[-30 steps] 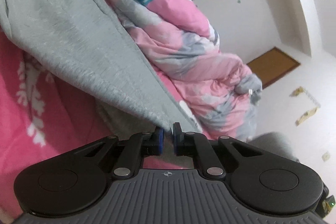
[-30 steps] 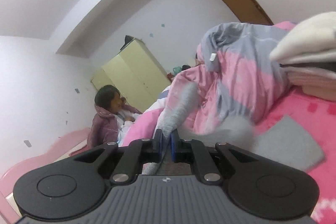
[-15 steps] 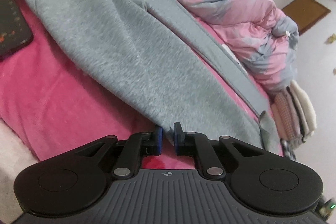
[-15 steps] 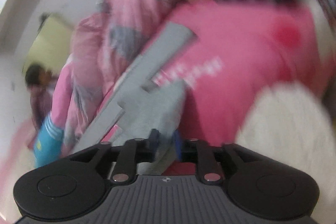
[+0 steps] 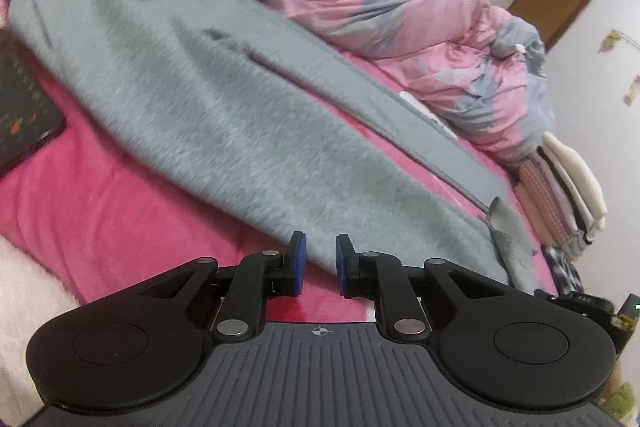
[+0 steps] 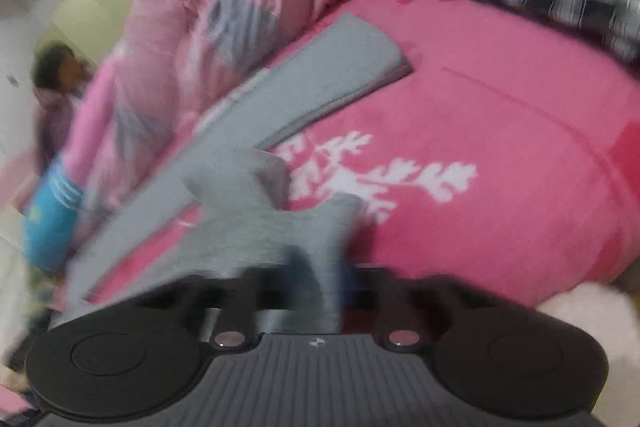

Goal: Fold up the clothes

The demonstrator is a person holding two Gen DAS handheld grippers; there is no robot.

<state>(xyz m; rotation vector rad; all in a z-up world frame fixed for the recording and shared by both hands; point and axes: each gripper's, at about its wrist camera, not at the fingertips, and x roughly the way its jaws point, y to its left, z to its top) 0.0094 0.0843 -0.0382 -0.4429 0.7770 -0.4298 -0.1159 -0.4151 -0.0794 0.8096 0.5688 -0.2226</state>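
The grey sweatpants [image 5: 224,115] lie spread on the pink bedspread [image 5: 100,211], long axis running diagonally from the waistband at upper left of the left wrist view to the leg ends at lower right, beside the pink quilt [image 5: 420,39]. The left gripper [image 5: 319,265] is opening, a narrow gap with the pant leg's edge just past the tips, nothing pinched; the right gripper [image 6: 316,291], blurred, appears clamped on a grey cuff. The risk: a one-sided pull could skew or bunch the legs, or the thin cuff could slip free.

The trousers [image 5: 224,115] lay on the blanket [image 5: 100,211], the quilt [image 5: 440,43] behind them, folded clothes [image 5: 568,187] to the right.
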